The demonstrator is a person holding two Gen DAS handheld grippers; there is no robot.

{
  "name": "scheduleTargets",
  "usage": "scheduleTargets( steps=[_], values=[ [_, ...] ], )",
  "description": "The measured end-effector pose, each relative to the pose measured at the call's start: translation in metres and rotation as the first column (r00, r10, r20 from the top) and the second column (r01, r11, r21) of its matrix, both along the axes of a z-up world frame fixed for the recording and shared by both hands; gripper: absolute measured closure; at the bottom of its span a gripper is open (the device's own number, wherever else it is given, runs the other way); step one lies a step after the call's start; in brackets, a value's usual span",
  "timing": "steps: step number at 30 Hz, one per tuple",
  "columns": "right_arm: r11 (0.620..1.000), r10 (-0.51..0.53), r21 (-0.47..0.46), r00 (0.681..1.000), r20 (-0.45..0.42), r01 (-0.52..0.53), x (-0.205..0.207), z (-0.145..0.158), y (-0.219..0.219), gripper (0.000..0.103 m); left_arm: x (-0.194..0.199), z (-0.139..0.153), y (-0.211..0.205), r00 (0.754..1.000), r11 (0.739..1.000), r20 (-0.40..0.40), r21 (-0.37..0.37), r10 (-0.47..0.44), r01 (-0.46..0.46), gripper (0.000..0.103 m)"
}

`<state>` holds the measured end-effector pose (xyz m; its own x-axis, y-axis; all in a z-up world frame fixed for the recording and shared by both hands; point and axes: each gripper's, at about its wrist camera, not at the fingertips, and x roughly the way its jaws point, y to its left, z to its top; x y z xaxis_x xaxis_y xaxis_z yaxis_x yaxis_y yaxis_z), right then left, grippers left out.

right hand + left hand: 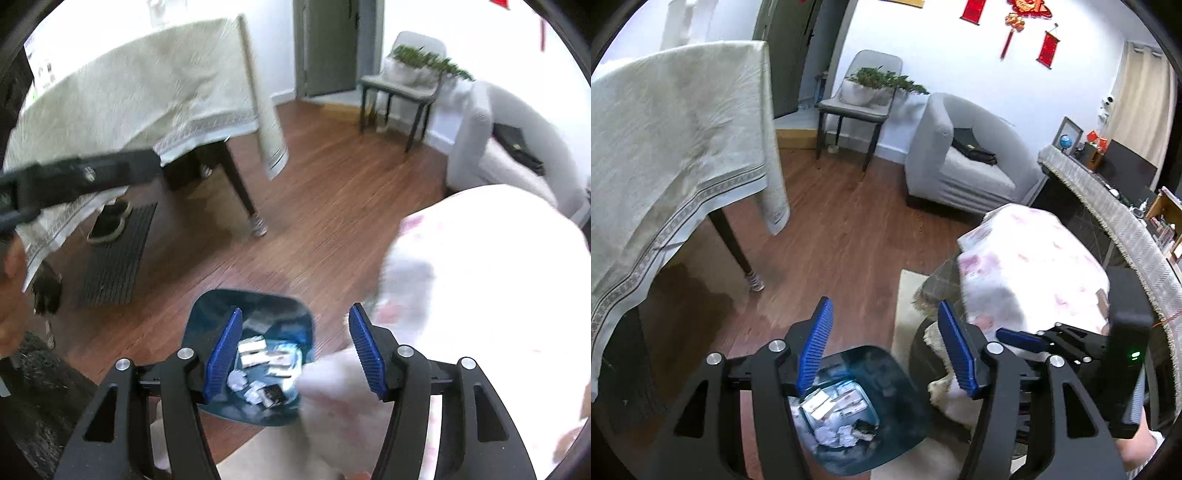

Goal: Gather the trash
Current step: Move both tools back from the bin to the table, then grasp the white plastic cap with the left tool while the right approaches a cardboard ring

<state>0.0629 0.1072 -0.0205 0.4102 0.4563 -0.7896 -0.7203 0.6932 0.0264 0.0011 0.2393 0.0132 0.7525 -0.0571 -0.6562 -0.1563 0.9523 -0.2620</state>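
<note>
A dark blue trash bin (886, 373) stands on the wood floor, holding white boxes, crumpled paper and a dark wrapper (836, 413). My left gripper (884, 347) is open and empty, hovering above the bin. The bin also shows in the right wrist view (218, 314) with the same trash (260, 369) inside. My right gripper (293, 347) is open and empty above the bin's right side. The right gripper's blue finger (1019, 339) also appears at the right in the left wrist view.
A table with a cream cloth (676, 147) stands to the left, its leg (737, 251) near the bin. A small table with a pink flowered cloth (1027, 266) is right of the bin. A grey armchair (964, 162), a chair with plants (864, 96) and a sideboard (1123, 218) lie beyond.
</note>
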Motion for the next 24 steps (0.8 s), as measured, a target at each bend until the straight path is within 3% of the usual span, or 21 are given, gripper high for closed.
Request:
scheduleTargets(
  steps=[7,15,24],
  values=[
    [0.995,-0.091,0.033,0.994,0.062,0.089,0.010,0.023,-0.053,0.038,0.022,0.002,-0.041,0.998,0.998,0.008,0.011,-0.062,0.062,0.035],
    [0.980,-0.201,0.016,0.973,0.114,0.201,0.022,0.030,-0.119,0.032,0.051,-0.004,-0.098,0.989,0.989,-0.001,0.026,-0.145,0.145,0.033],
    [0.955,-0.291,-0.010,0.946,0.143,0.295,0.028,0.030,-0.184,0.025,0.079,-0.015,-0.165,0.964,0.962,-0.011,0.066,-0.266,0.266,0.032]
  ],
)
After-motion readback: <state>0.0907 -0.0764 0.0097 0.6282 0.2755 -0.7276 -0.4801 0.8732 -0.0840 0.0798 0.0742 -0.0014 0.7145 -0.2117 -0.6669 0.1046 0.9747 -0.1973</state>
